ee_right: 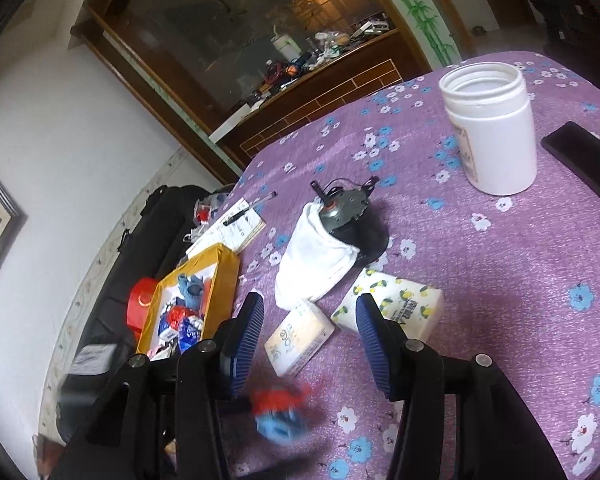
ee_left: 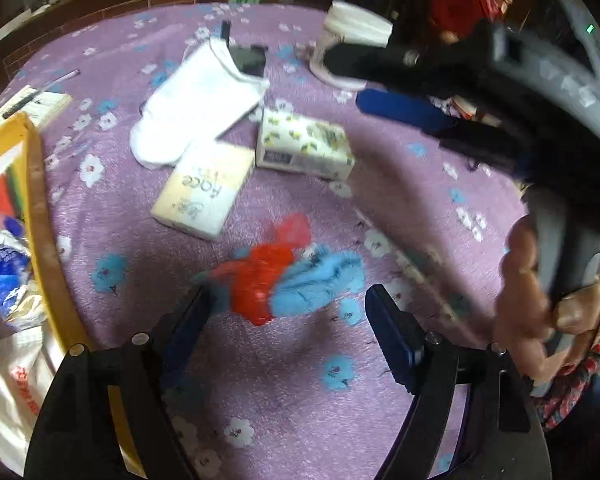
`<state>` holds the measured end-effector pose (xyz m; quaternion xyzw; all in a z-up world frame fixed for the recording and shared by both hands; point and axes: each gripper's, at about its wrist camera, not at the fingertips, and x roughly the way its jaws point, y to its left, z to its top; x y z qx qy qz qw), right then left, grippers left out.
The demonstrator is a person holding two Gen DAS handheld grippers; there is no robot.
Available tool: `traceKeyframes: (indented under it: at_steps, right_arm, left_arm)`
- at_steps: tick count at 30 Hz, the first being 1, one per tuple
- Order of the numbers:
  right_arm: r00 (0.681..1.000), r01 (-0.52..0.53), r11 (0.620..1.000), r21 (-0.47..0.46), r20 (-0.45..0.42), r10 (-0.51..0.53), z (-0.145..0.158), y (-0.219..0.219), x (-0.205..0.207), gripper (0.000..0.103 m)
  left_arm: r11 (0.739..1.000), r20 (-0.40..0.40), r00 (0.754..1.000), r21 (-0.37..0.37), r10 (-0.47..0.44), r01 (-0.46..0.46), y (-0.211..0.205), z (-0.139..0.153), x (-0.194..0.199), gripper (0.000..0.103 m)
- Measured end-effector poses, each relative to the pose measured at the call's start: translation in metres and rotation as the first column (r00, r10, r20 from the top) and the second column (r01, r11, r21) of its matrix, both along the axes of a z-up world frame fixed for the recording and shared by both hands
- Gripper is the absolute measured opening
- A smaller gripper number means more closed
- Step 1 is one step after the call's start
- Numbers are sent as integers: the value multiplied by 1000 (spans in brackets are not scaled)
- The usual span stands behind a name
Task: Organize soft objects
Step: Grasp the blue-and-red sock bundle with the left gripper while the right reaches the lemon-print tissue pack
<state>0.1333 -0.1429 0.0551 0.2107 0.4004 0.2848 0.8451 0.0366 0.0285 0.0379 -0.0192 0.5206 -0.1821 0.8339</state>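
Observation:
A small red and blue plush toy (ee_left: 284, 280) lies on the purple flowered tablecloth (ee_left: 260, 380), blurred, just ahead of my left gripper (ee_left: 286, 300). That gripper is open, its blue pads (ee_left: 392, 336) standing wide on either side of the toy without touching it. In the right wrist view the same toy (ee_right: 280, 408) lies low between the fingers of my right gripper (ee_right: 309, 304), which is open and holds nothing. Farther back lie a white sock (ee_left: 196, 104), a "face" tissue pack (ee_left: 204, 192) and a lemon-print tissue pack (ee_left: 304, 144).
A yellow box (ee_right: 220, 272) with wrapped items and a blue plush sits at the table's left edge. The sock covers a small motor (ee_right: 340, 208). A white jar (ee_right: 492, 128), a black flat object (ee_right: 580, 152) and a notebook with a pen (ee_right: 232, 228) are also there. A person's hand (ee_left: 532, 280) is at the right.

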Motion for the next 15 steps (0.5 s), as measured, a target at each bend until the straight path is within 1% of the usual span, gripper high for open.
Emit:
traceKeyframes:
  at_steps: [1, 2, 4, 6, 8, 10, 11, 13, 15]
  right_arm:
    - [1000, 4, 1000, 2, -2, -4, 0, -1, 1, 52]
    - [1000, 7, 1000, 6, -6, -7, 0, -2, 1, 52]
    - [1000, 12, 1000, 12, -9, -12, 0, -4, 2, 52]
    - [1000, 15, 1000, 15, -5, -15, 2, -6, 2, 52]
    - [1000, 25, 1000, 12, -1, -25, 3, -7, 2, 53]
    - [999, 39, 999, 11, -2, -39, 3, -11, 3, 58]
    - [999, 53, 999, 12, -8, -53, 2, -14, 4, 59]
    - [997, 69, 998, 12, -21, -68, -1, -17, 7, 59]
    - [996, 83, 997, 8, -31, -83, -5, -21, 10, 59]
  left_arm:
    - [1000, 19, 1000, 25, 4, -5, -1, 2, -1, 79]
    - [998, 41, 999, 67, 6, -9, -3, 3, -3, 79]
    - [995, 35, 999, 98, 10, -13, -4, -2, -3, 79]
    - [995, 28, 1000, 104, -3, 0, -7, -8, -2, 79]
    - [992, 31, 999, 126, -20, 16, -16, -11, -4, 79]
    - [993, 35, 999, 115, -22, 18, -20, -13, -6, 79]
    - [995, 30, 999, 96, -12, 9, -24, -15, -5, 79]
    - [996, 21, 1000, 86, -2, 0, -30, -19, 1, 79]
    - [991, 51, 999, 135, 16, -22, -38, -24, 6, 79]
